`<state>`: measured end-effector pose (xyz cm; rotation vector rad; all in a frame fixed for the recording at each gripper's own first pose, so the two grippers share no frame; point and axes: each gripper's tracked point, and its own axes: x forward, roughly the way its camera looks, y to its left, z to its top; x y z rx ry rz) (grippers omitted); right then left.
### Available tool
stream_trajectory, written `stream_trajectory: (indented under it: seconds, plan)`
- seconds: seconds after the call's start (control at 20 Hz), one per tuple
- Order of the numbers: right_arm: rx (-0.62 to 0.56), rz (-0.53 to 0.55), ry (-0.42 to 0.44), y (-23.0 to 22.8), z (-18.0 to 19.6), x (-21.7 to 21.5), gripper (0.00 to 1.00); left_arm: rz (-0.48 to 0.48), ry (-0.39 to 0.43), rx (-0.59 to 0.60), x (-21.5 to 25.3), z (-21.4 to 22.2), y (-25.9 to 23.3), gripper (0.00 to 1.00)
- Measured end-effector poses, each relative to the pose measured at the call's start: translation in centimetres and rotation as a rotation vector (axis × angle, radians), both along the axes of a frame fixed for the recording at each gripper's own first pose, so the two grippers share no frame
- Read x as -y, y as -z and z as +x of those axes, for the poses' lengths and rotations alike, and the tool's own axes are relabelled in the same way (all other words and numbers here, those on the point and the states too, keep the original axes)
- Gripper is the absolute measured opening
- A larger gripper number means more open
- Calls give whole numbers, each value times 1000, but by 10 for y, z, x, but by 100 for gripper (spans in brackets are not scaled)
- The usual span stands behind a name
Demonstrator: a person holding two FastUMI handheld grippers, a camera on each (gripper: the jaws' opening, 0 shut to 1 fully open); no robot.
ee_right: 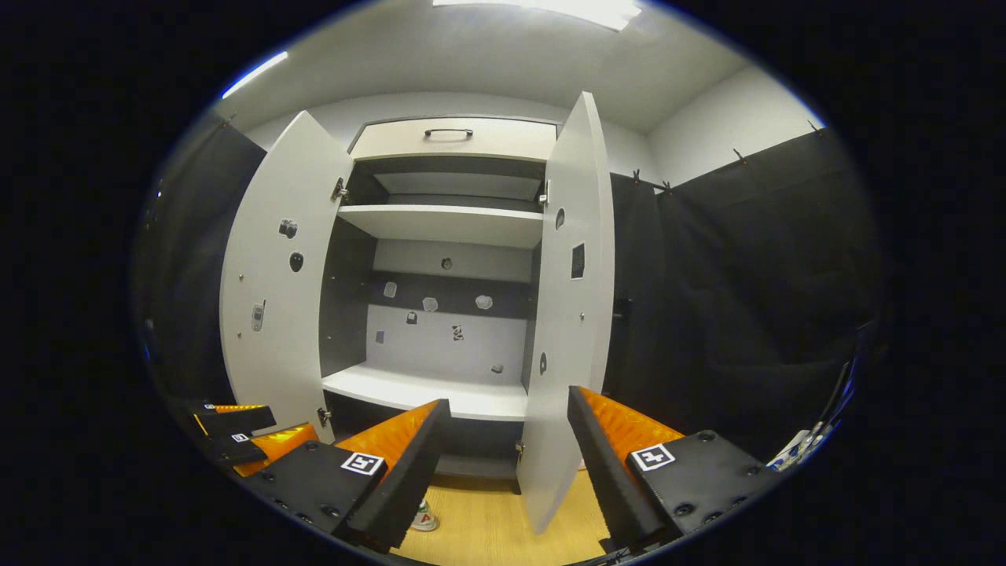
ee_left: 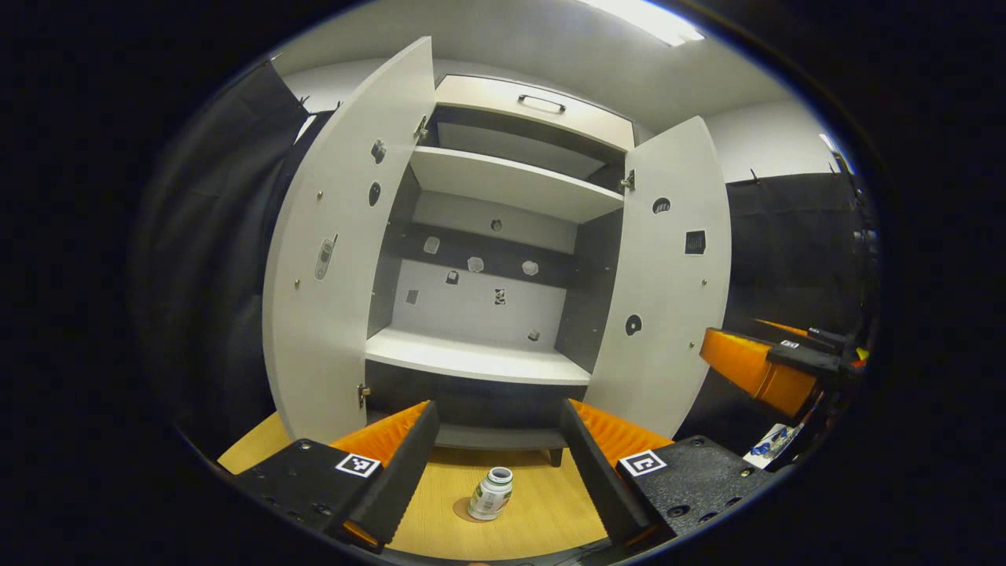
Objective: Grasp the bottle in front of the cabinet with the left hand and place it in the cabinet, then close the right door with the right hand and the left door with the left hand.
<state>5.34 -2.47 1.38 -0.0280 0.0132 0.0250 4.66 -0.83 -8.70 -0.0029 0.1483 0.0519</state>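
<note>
White bottle [ee_left: 490,494] on wooden floor [ee_left: 542,503], open cabinet [ee_left: 479,358] behind

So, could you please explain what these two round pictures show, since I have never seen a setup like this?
There is no robot here: a person holds a pair of hand-held tongs in each hand, and a small wide-angle camera rides on each pair, looking forward along its two fingers.

The left gripper view comes from the left tongs; their black and orange fingers stand wide open at the bottom. Between them, farther ahead, a small white bottle stands upright on the wooden surface, untouched. The other pair appears at the right edge.

The right gripper view comes from the right tongs, also open and holding nothing.

Both cameras face a white cabinet with its left door and right door swung open and its shelves bare. The bottle is meant to go inside before the doors are closed.
</note>
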Motion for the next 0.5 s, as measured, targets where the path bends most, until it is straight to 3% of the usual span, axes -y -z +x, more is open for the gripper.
stream_trajectory:
  seconds: [0.5]
  plan:
    - [2, -39, -12, 6, 53, 47, 98, -5, -15, -183, 25, 61, 132, 96]
